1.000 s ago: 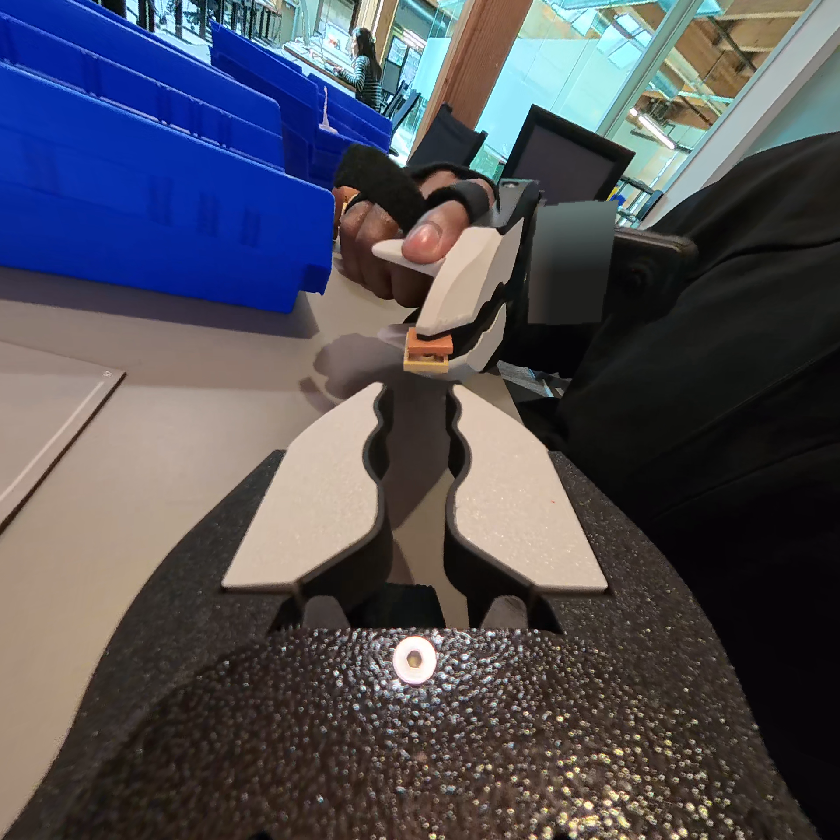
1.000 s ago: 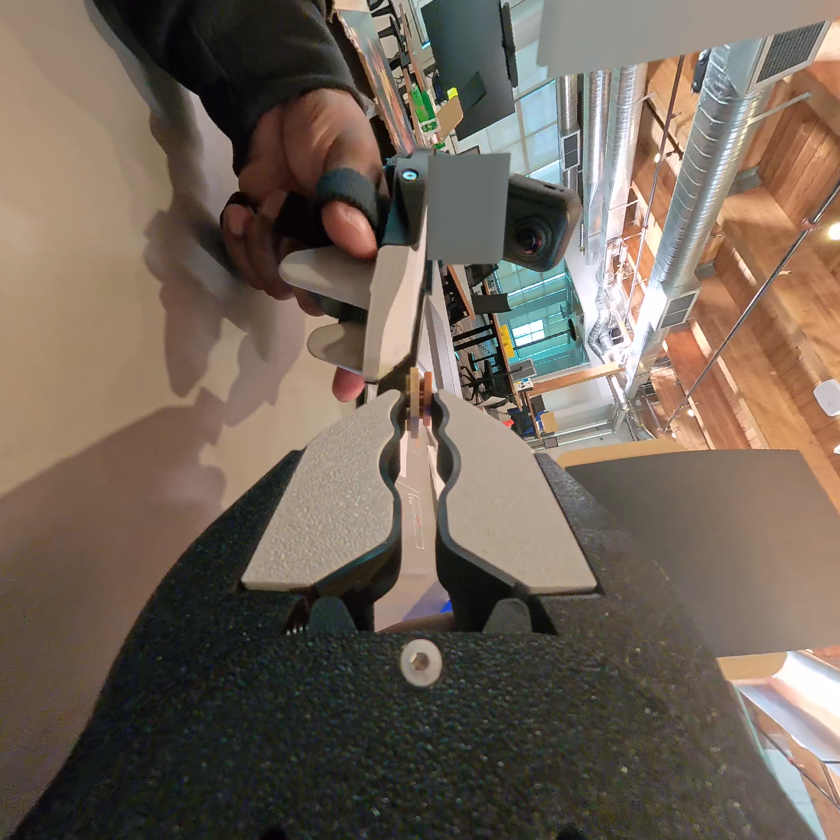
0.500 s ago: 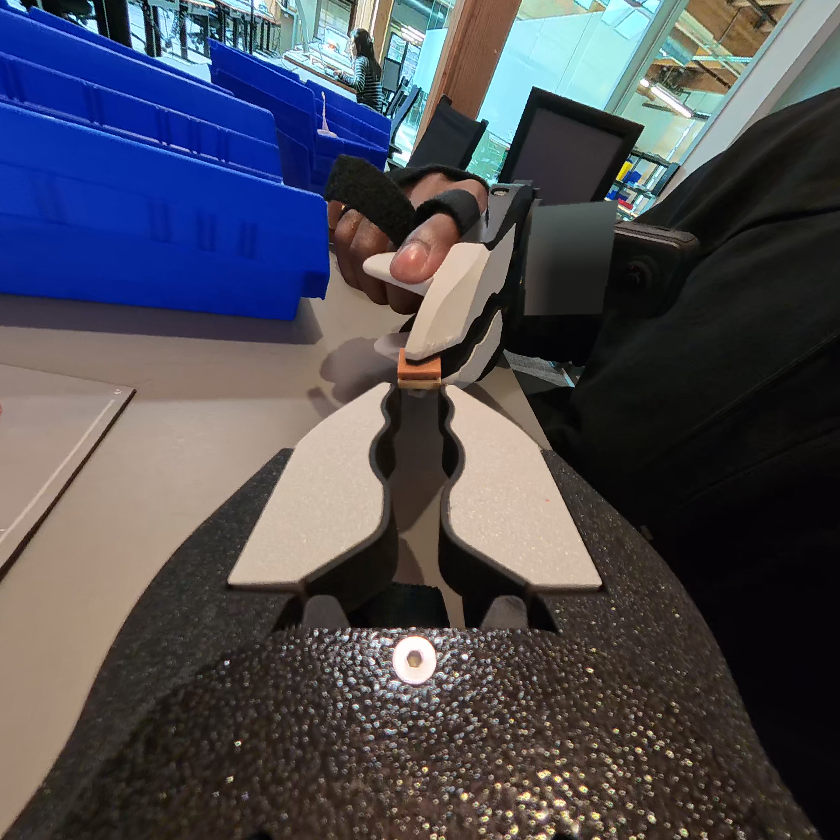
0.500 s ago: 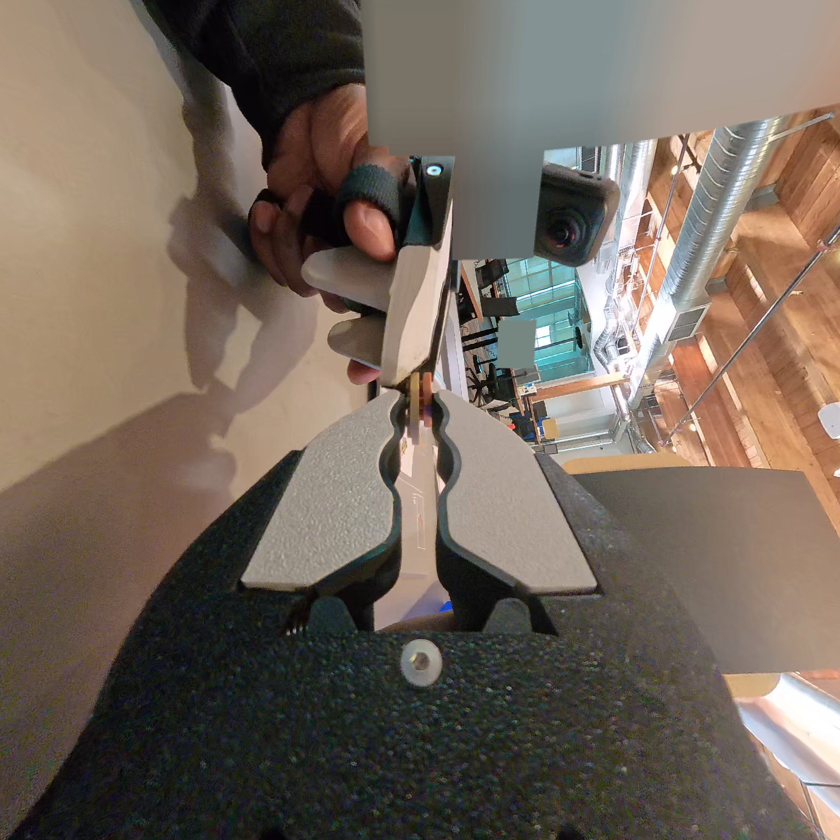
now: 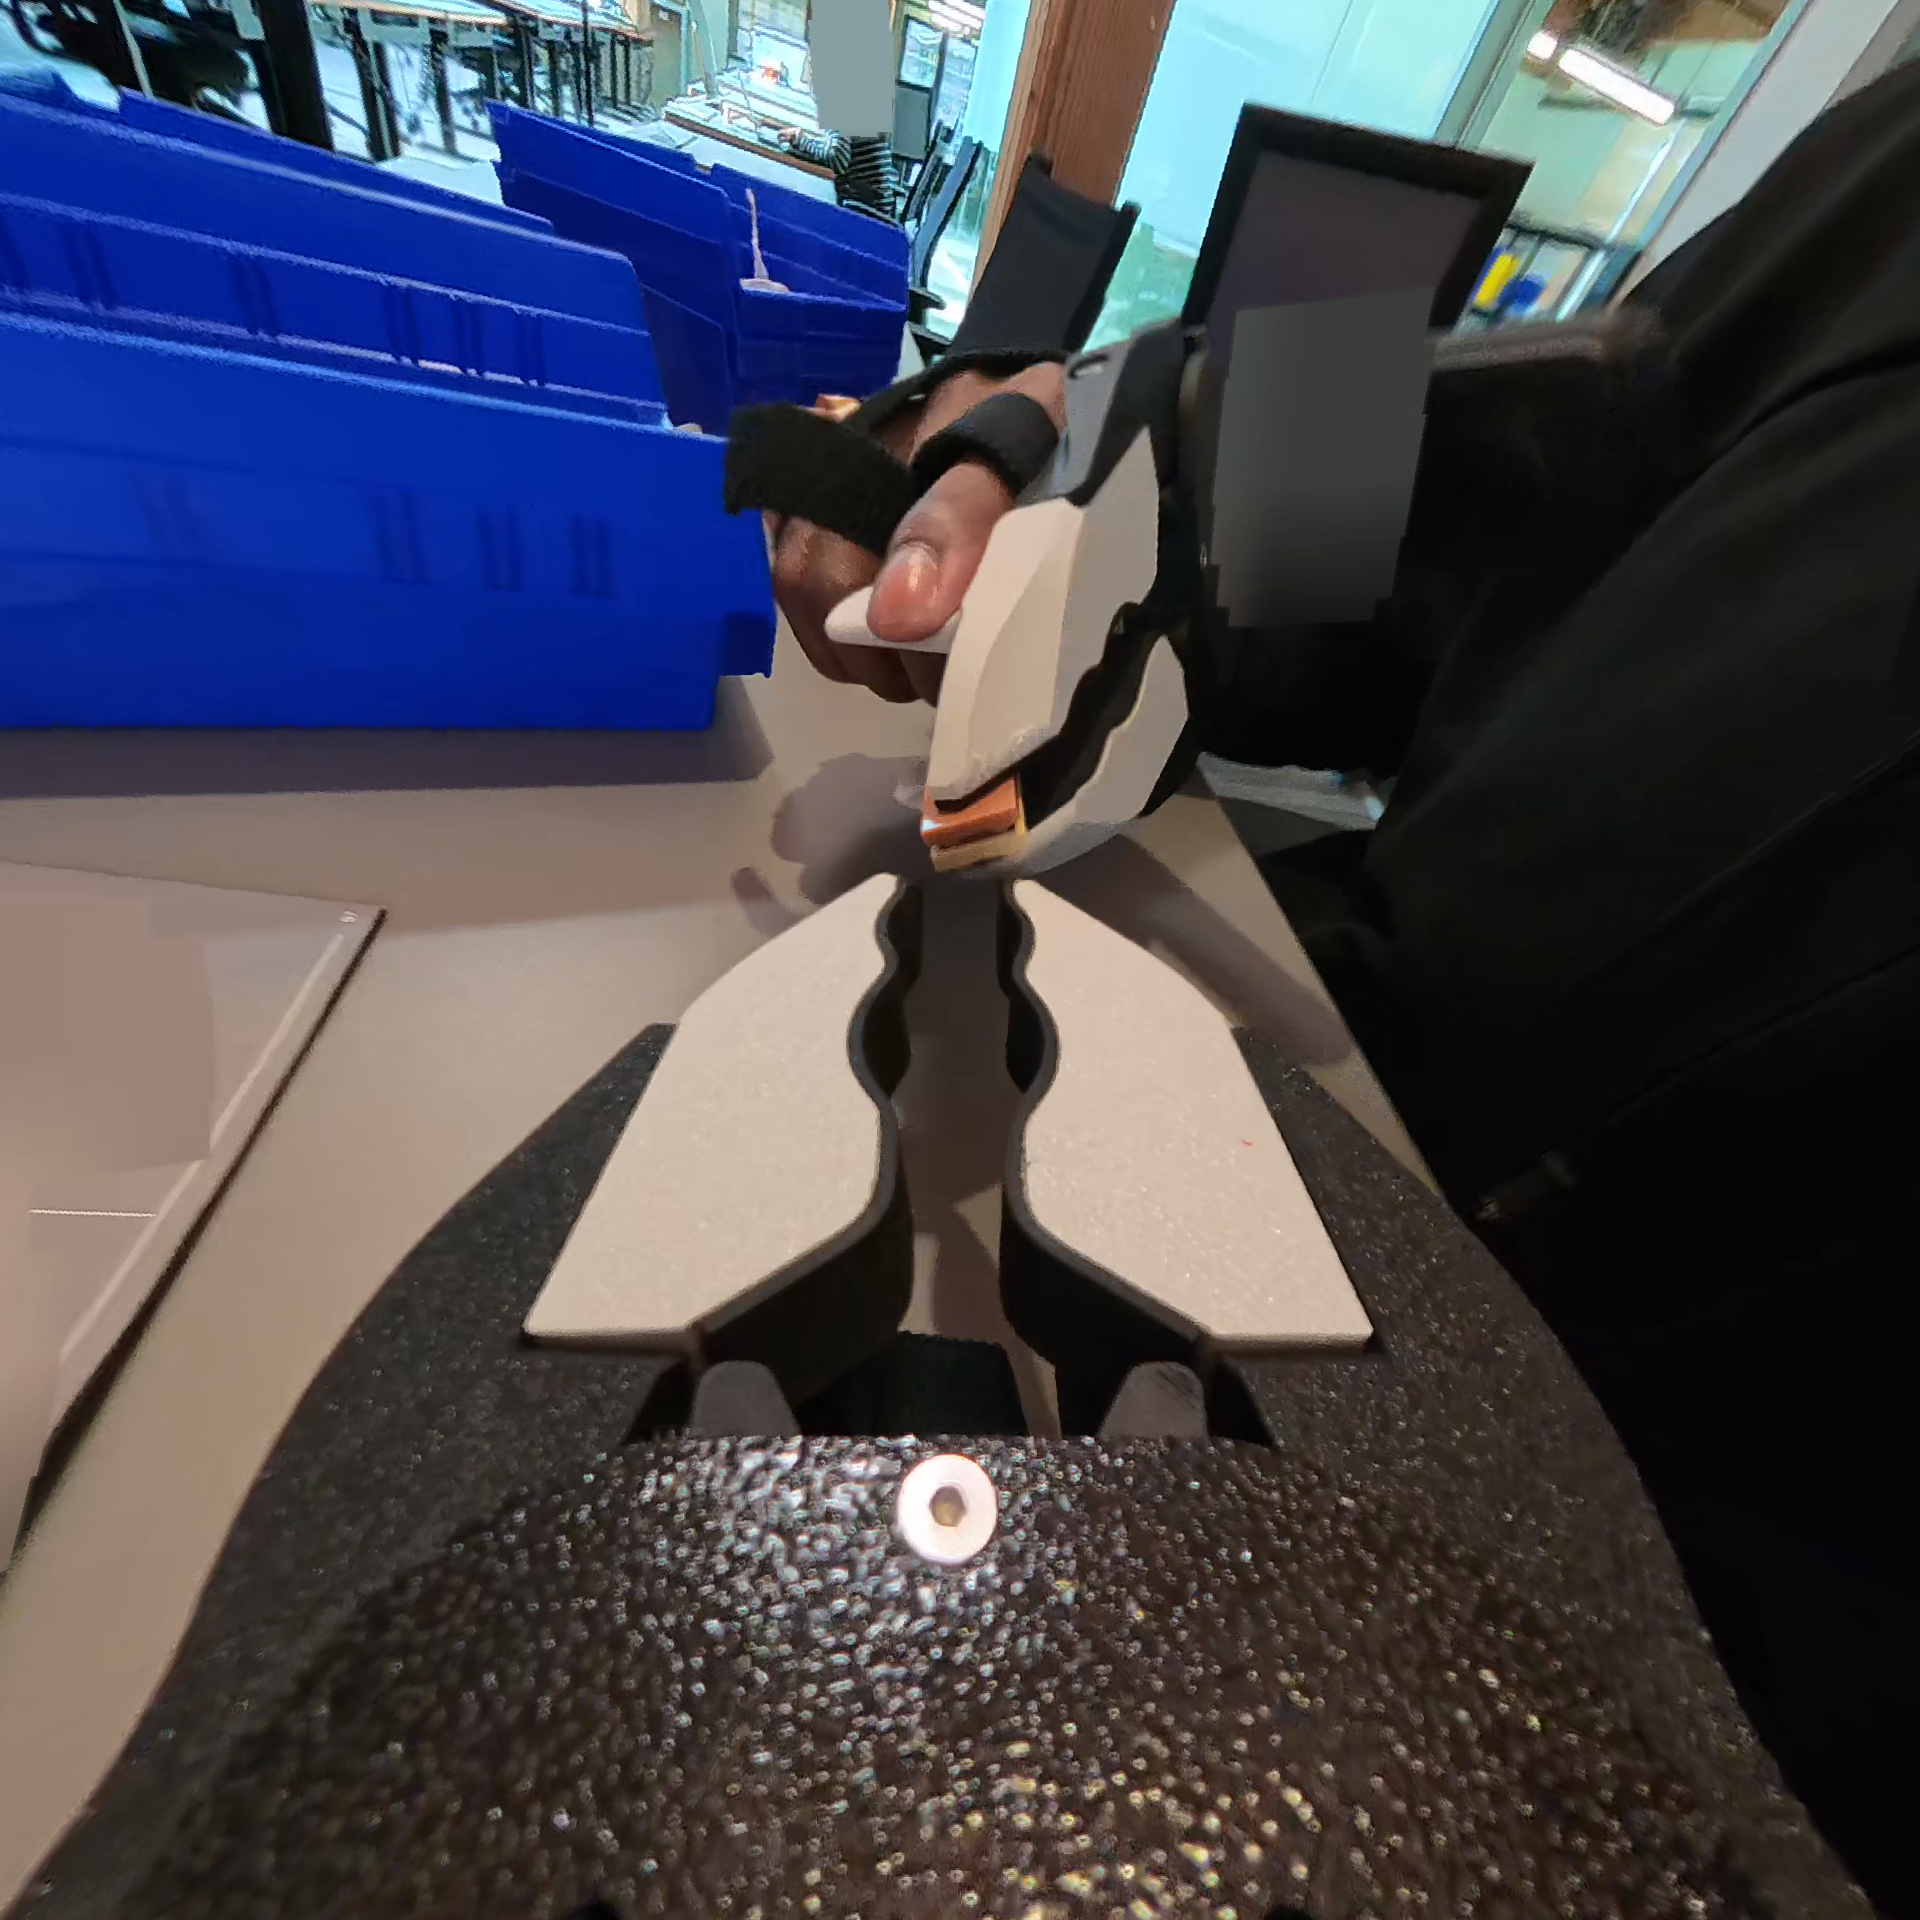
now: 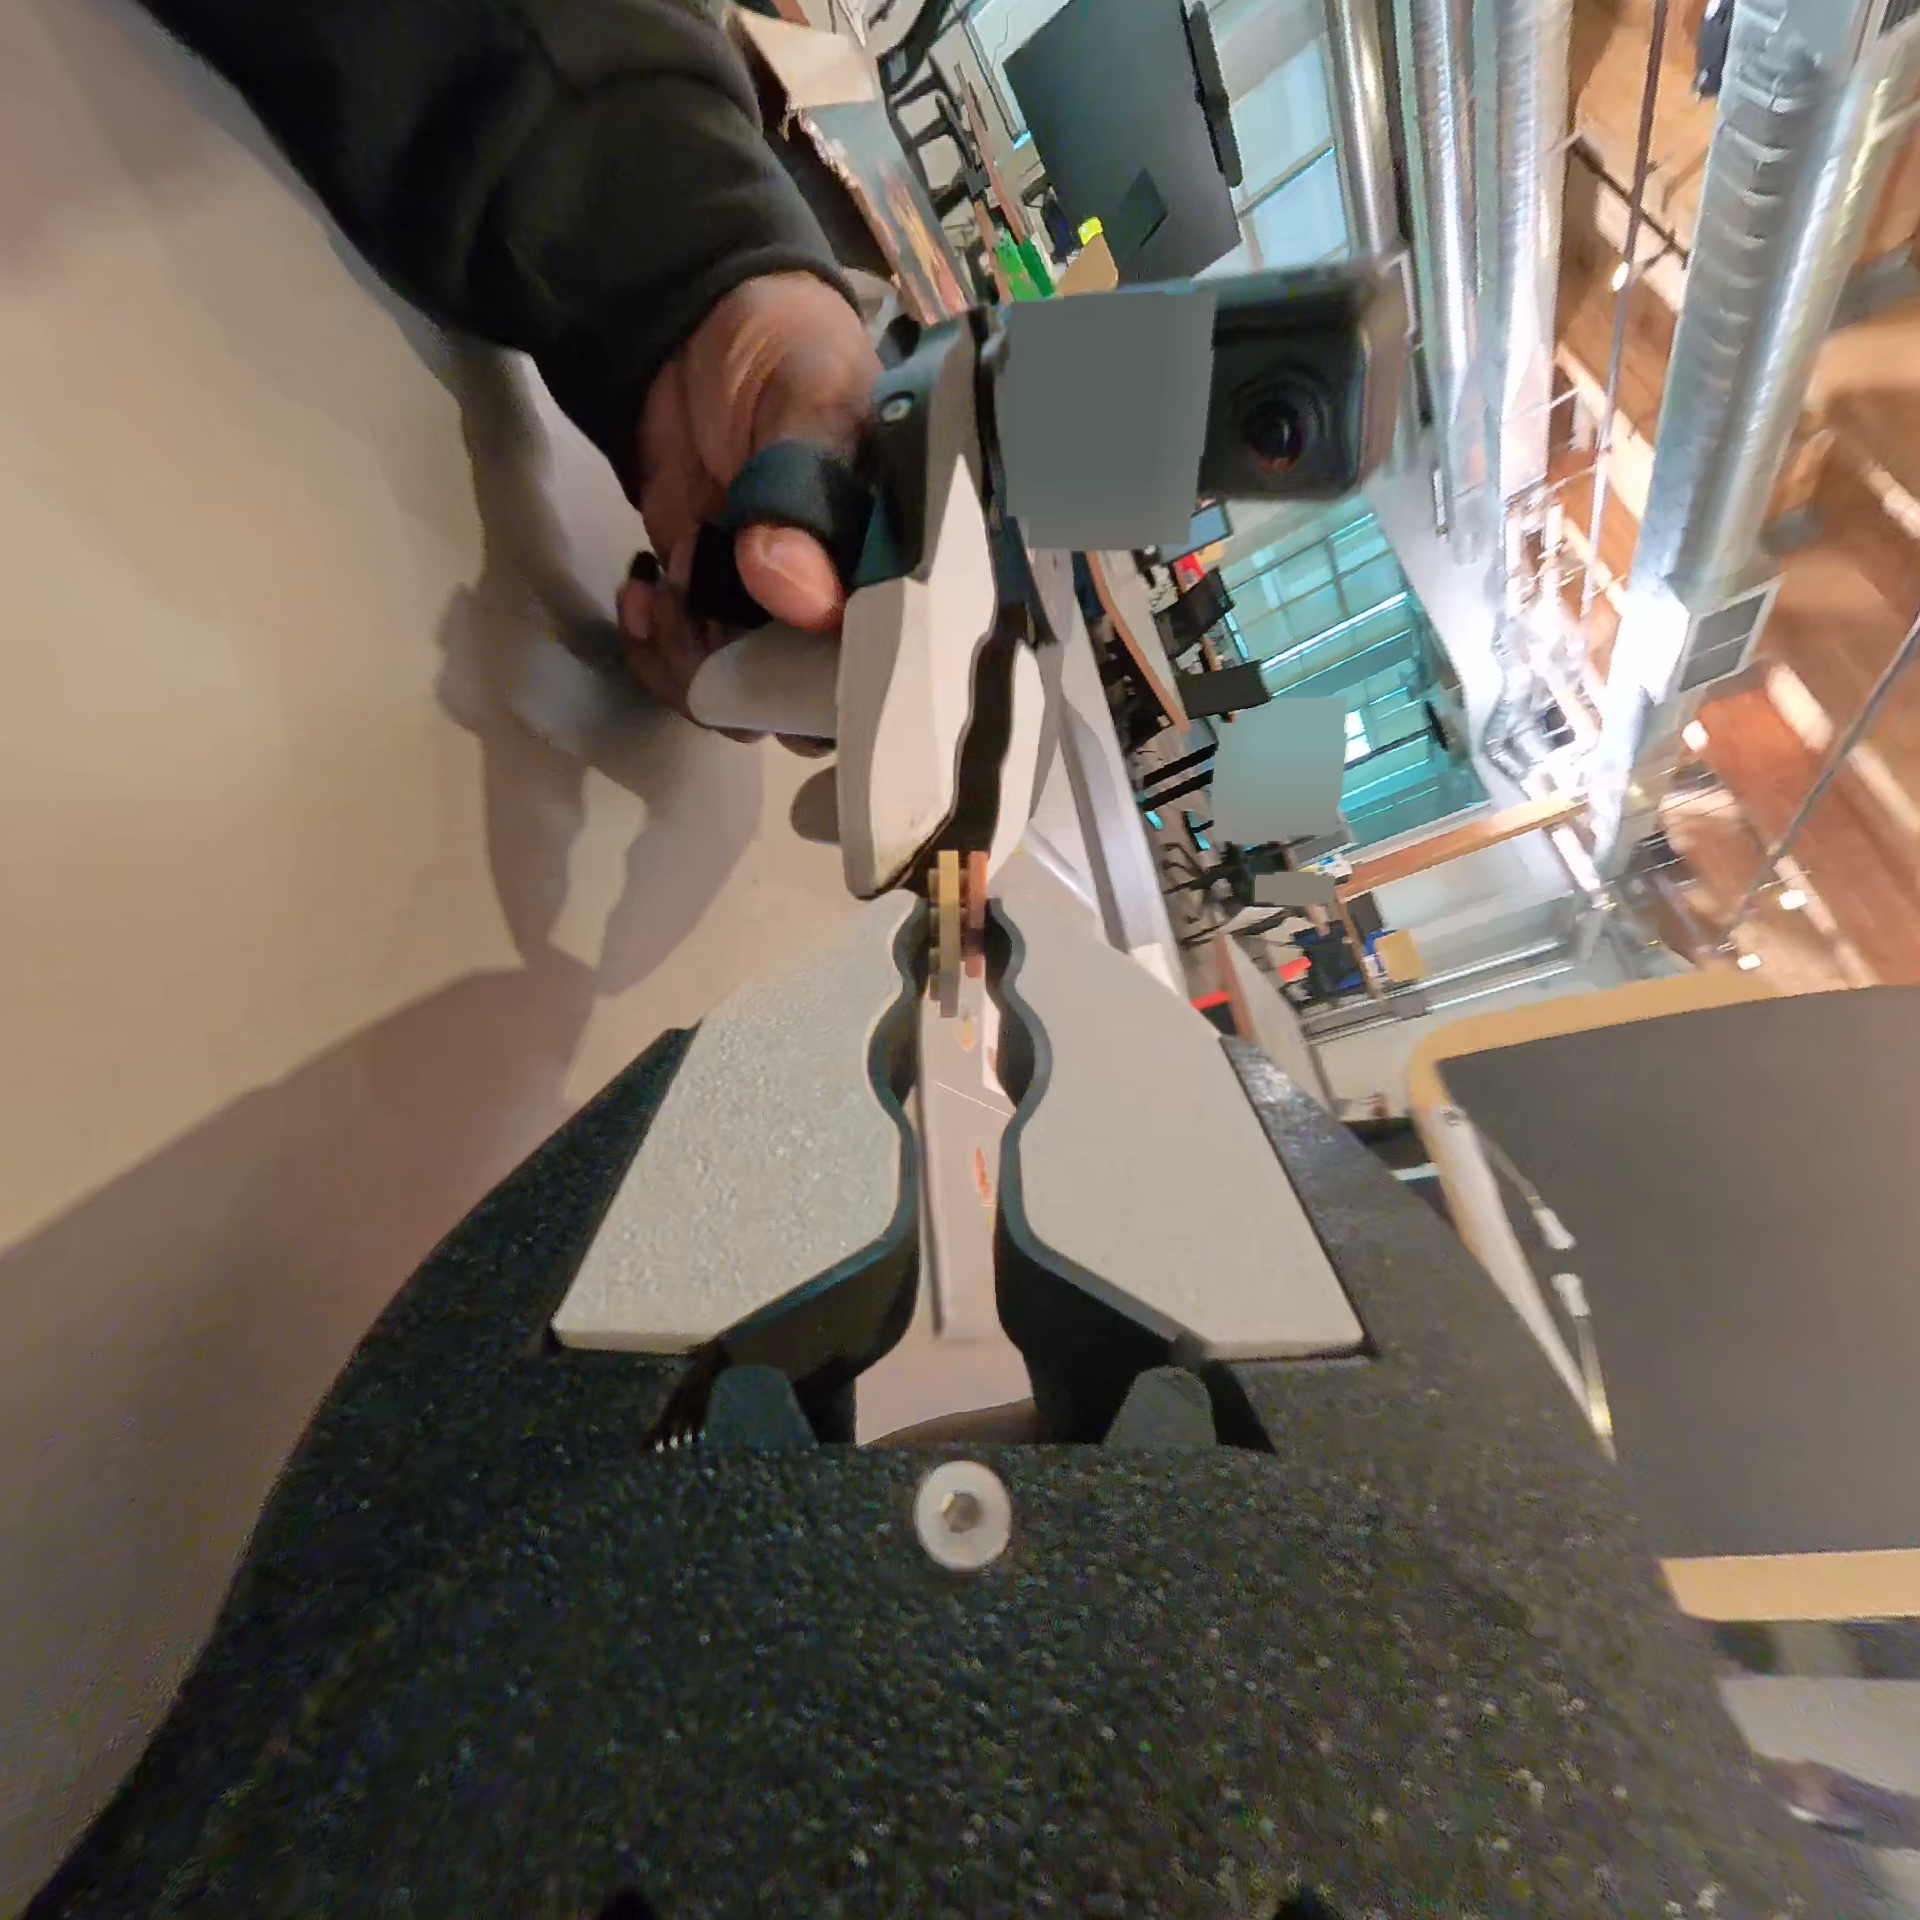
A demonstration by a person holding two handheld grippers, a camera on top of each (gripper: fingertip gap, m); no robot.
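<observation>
Two tongs meet over a stacked orange and tan plate pair

Seen from the left tongs [image 5: 954,894], narrowly parted with bare desk [image 5: 540,987] between their fingers, the right tongs [image 5: 987,826] sit just beyond, clamped on an orange plate [image 5: 971,823] stacked on a tan plate [image 5: 971,854]. From the right tongs' own camera, the pair stands edge-on between their pads. Blue bins [image 5: 343,540] stand farther back.
</observation>
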